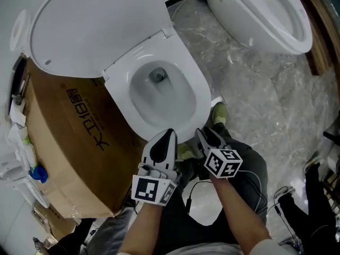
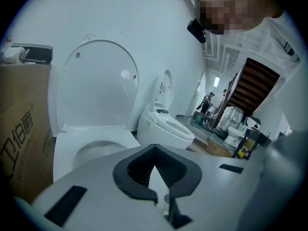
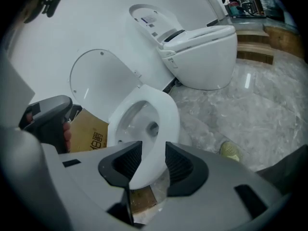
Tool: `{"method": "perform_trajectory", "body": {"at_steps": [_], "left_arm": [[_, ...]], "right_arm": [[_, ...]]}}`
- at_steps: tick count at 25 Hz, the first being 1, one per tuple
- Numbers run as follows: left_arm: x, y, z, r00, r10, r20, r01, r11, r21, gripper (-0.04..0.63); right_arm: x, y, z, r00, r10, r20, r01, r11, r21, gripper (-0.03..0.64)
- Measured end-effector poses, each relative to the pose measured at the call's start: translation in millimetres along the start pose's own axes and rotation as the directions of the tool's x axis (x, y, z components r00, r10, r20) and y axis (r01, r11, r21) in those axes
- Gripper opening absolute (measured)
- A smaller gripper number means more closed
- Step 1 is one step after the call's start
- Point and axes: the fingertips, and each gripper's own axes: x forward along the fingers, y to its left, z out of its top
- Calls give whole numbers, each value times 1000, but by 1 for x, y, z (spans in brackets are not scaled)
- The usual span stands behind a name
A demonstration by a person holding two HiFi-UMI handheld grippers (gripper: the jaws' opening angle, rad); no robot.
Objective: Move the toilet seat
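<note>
A white toilet stands in front of me with its lid [image 1: 90, 25] raised against the wall and its seat [image 1: 188, 76] lying flat on the bowl. My left gripper [image 1: 163, 142] hovers just before the seat's front edge, its jaws shut and empty. My right gripper [image 1: 204, 139] is beside it, jaws open. In the right gripper view the seat's front rim [image 3: 166, 121] shows in the gap of the right gripper [image 3: 153, 160], and the pads do not press on it. The left gripper view shows the left gripper [image 2: 154, 148] pointing over the seat [image 2: 65, 141] toward the lid [image 2: 96, 85].
A large cardboard box [image 1: 69, 137] stands tight against the toilet's left side, with small bottles [image 1: 24, 153] beyond it. A second toilet [image 1: 265, 9] sits at the back right on the marble floor [image 1: 255, 100]. A wooden step [image 1: 319, 47] runs along the right. My shoe [image 1: 219, 113] is by the bowl's base.
</note>
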Motion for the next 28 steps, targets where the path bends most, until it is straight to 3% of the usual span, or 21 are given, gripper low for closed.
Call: {"method": "perform_trajectory", "body": {"at_steps": [6,16,28], "left_arm": [[10,4,-1,1000,-7,-6,7,1000,0,3],[12,6,0,1000,-9,-29,9,1000,3,3],[-21,-17,63,1000,-14,-9,14,1000,20,3]], "right_arm": [[15,-21,-16,999,-21,-30,24,992,125,150],[33,-25,-22,996,60,-71,-36,953,300,123],[-13,19,5,992,77,-102,-45,957,286,107]]}}
